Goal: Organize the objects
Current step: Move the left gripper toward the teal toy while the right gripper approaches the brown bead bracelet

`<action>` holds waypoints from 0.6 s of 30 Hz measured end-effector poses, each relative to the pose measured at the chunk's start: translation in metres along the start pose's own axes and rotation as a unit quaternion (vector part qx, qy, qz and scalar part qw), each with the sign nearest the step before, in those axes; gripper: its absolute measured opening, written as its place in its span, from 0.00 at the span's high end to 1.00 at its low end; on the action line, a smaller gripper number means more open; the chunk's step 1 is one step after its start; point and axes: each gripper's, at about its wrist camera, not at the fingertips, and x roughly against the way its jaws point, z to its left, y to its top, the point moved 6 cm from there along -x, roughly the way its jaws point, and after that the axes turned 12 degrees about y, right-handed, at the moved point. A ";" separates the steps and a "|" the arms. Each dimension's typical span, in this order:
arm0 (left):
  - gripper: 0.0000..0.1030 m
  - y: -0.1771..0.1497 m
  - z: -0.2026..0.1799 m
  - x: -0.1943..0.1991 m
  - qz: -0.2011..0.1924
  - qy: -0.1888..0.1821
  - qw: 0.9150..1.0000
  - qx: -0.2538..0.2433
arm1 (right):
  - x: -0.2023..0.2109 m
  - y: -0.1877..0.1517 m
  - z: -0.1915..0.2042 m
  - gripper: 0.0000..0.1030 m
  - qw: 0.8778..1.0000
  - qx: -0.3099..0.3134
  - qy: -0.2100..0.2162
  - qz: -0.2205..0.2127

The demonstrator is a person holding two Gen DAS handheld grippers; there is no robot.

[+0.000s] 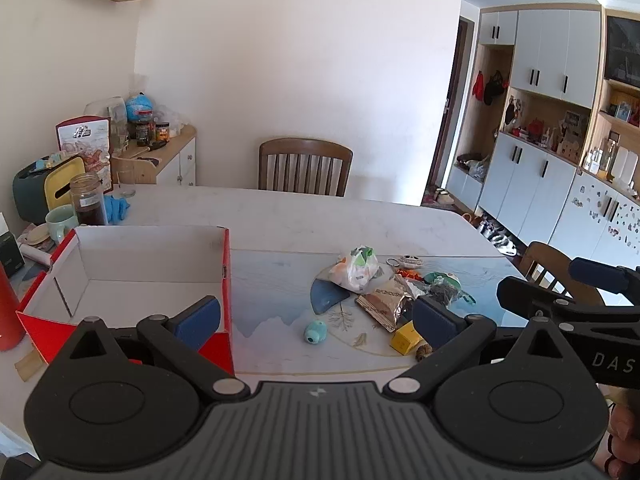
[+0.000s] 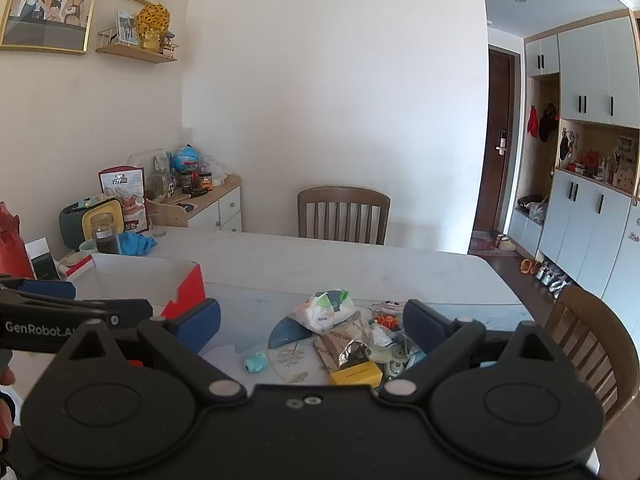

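A red cardboard box (image 1: 120,264) with a white, empty inside stands open on the table's left; it also shows in the right wrist view (image 2: 184,292). A heap of small objects lies to its right: a white plastic bag (image 1: 358,268), a brown snack packet (image 1: 384,304), a yellow box (image 1: 406,338), a teal toy (image 1: 315,331), a blue wedge (image 1: 326,296). My left gripper (image 1: 316,320) is open and empty above the table's near edge. My right gripper (image 2: 312,326) is open and empty, hovering before the heap (image 2: 348,340).
Jars, a mug (image 1: 60,222), blue gloves (image 1: 116,208) and a red bottle (image 1: 8,312) crowd the table's far left. A wooden chair (image 1: 304,166) stands behind the table, another (image 2: 592,340) at its right. Cabinets line the right wall.
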 end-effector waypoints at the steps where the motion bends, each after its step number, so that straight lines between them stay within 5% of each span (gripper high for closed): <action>1: 0.00 0.000 -0.002 -0.001 0.000 0.000 1.000 -0.001 | 0.000 0.000 -0.001 0.06 1.000 0.000 0.000 0.000; 18: 0.00 0.008 -0.041 -0.044 0.033 -0.017 0.999 -0.014 | -0.029 0.002 -0.052 0.05 1.000 0.001 -0.016 0.008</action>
